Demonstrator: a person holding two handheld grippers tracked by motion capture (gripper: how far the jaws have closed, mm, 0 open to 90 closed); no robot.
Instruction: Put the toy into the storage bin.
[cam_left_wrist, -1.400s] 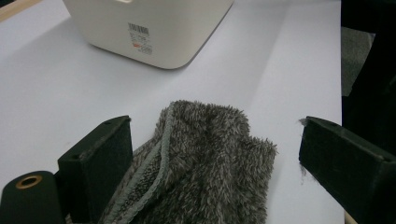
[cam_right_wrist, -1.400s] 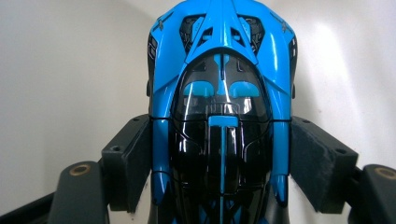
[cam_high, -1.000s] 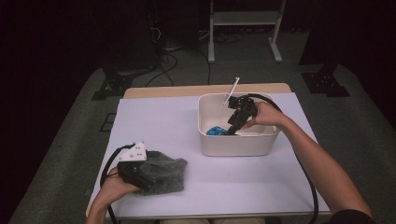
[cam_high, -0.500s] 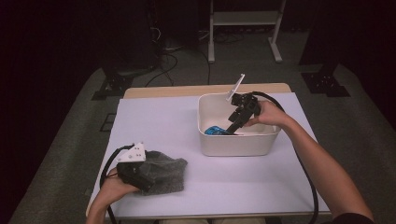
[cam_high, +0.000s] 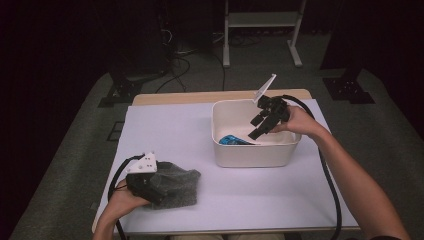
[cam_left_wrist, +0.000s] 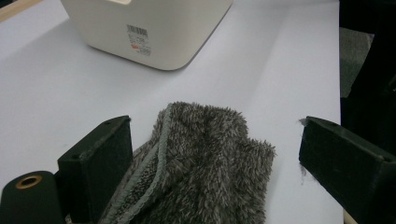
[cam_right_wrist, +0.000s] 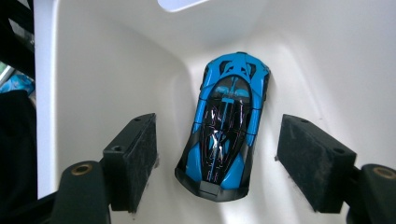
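A white bin stands right of the table's middle, with a blue and black toy car lying on its floor. My right gripper hangs over the bin, tilted down into it. Its jaws are open, and the car lies apart from them, below the right gripper. At the near left, a grey fuzzy cloth lies crumpled on the table. My left gripper rests low at the cloth's left end. The cloth reaches between the left gripper's open jaws, and the right pad stands well off it.
A white sheet covers the table. The bin's near wall carries a barcode label. Black cables trail from both grippers toward the front edge. A metal rack stands on the dark floor behind the table.
My right gripper has risen a little above the bin floor, leaving the car lying there. The left gripper and the cloth have stayed where they were.
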